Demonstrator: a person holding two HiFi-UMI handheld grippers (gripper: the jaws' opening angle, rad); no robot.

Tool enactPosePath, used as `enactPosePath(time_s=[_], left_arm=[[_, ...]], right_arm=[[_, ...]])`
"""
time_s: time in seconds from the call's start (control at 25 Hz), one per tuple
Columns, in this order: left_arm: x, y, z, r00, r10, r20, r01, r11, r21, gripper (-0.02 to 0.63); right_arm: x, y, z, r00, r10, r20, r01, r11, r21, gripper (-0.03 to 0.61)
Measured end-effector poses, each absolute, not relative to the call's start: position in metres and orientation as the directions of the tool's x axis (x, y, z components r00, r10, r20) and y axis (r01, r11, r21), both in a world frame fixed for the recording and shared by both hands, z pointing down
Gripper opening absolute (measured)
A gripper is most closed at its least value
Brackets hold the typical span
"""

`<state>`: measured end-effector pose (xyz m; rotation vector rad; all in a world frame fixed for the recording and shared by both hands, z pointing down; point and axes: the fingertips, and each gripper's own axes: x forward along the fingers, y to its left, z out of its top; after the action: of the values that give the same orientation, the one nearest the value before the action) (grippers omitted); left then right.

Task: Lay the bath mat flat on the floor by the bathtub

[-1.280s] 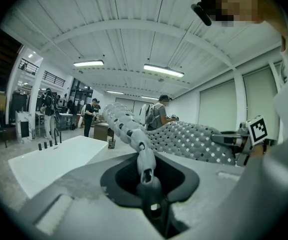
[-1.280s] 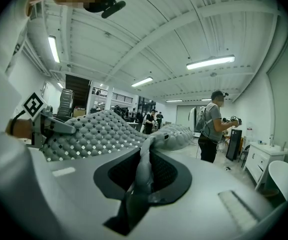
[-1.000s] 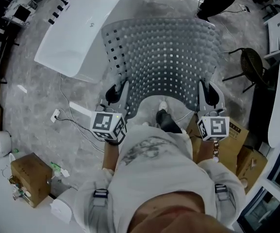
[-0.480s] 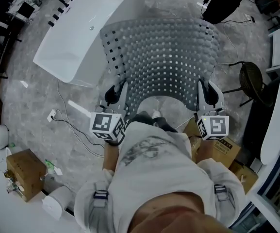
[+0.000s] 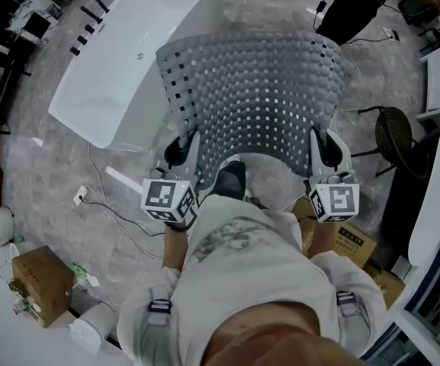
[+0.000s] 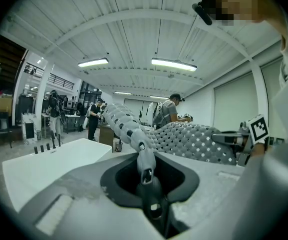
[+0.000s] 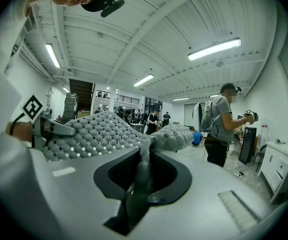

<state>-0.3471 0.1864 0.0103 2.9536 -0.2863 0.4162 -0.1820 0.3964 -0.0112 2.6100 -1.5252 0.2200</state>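
Note:
A grey bath mat (image 5: 254,97) with rows of square holes hangs spread out in the air in front of me, above the marble floor. My left gripper (image 5: 191,145) is shut on its near left corner, and the pinched edge (image 6: 144,156) shows between the jaws in the left gripper view. My right gripper (image 5: 318,145) is shut on the near right corner, where the mat's edge (image 7: 143,168) runs into the jaws. The white bathtub (image 5: 124,59) lies on the floor at upper left, next to the mat's left side.
A cable and a power strip (image 5: 78,197) lie on the floor at left. Cardboard boxes (image 5: 36,283) (image 5: 351,241) sit at lower left and lower right. A dark round stool (image 5: 397,132) stands at right. A person (image 5: 354,6) stands beyond the mat.
I have walked forward carrying the mat: the bathtub, boxes and stool have shifted in the head view, and my foot now shows under the mat. Both grips are unchanged.

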Motion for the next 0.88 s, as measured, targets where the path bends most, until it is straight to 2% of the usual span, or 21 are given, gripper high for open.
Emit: enactPosePath(time_s=[0.56,0.88], left_arm=[[-0.246,0.065,0.021,0.947,-0.138,0.291,-0.185,-0.972,0.141,0.060],[-0.203,0.037,0.030,0.953,-0.096,0.287,-0.150,-0.974,0.170,0.060]], right_arm=[[-0.081,0.281,-0.010,0.513,-0.828,0.224,-0.856,-0.514,0.060,0.051],[-0.045,0.255,-0.007,0.540,-0.802,0.254,-0.839,-0.536,0.089,0.051]])
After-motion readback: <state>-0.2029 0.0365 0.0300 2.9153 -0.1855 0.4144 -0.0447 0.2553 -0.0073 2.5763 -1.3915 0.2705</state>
